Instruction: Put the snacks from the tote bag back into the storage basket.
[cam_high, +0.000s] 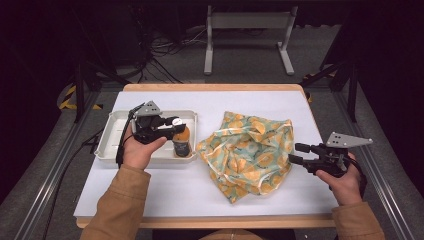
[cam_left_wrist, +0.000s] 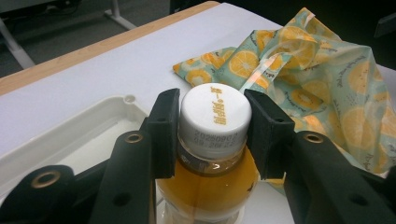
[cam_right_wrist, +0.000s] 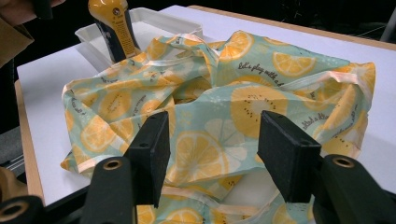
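Gripping the juice bottle (cam_left_wrist: 212, 172) by its cap, left hand-held gripper (cam_left_wrist: 212, 123) should lift it into the fruit-print bag (cam_high: 248, 150); right hand-held gripper (cam_right_wrist: 212, 149) gapes empty.

Table: white top (cam_high: 165, 190) with a wooden edge (cam_high: 210, 87), brightly lit.
Floor: grey carpet (cam_high: 240, 60) beyond the far edge.
Frame: white metal stand (cam_high: 248, 22) on two feet, far side.
Cables: black tangle (cam_high: 155, 50) on the floor, far left.
Rails: metal rail (cam_high: 47, 180) along the left.
Room: dark all round.
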